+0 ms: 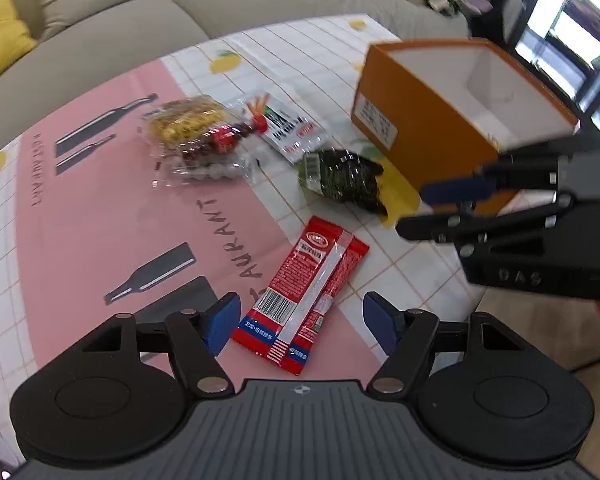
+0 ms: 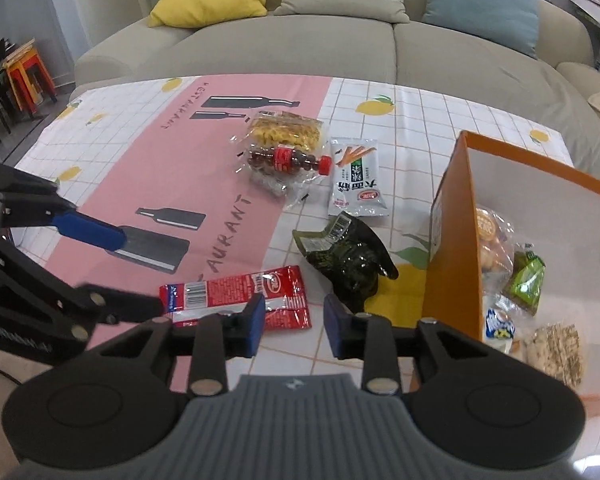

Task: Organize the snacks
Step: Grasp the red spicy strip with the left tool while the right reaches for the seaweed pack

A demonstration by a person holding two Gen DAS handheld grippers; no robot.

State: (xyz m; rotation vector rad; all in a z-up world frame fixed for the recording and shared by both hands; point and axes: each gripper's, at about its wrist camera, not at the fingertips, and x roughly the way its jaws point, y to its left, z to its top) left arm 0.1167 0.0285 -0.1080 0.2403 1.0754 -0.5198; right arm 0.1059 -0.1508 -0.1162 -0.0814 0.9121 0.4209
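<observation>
2 spread left fingers (image 1: pixel 228 320) straddle the red packet (image 1: pixel 304 296); right fingers (image 2: pixel 256 322) released, empty.

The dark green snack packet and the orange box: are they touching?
Apart. The right wrist view shows the dark green packet lying short of the orange box, with a strip of tablecloth showing between them.

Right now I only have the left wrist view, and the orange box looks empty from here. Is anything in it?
Observer: Yes. The right wrist view shows several wrapped snacks lying inside the orange box, among them a green packet.
Operator: Is the right gripper carrying anything?
Observer: No. The right gripper has its jaws apart with nothing between them.
</observation>
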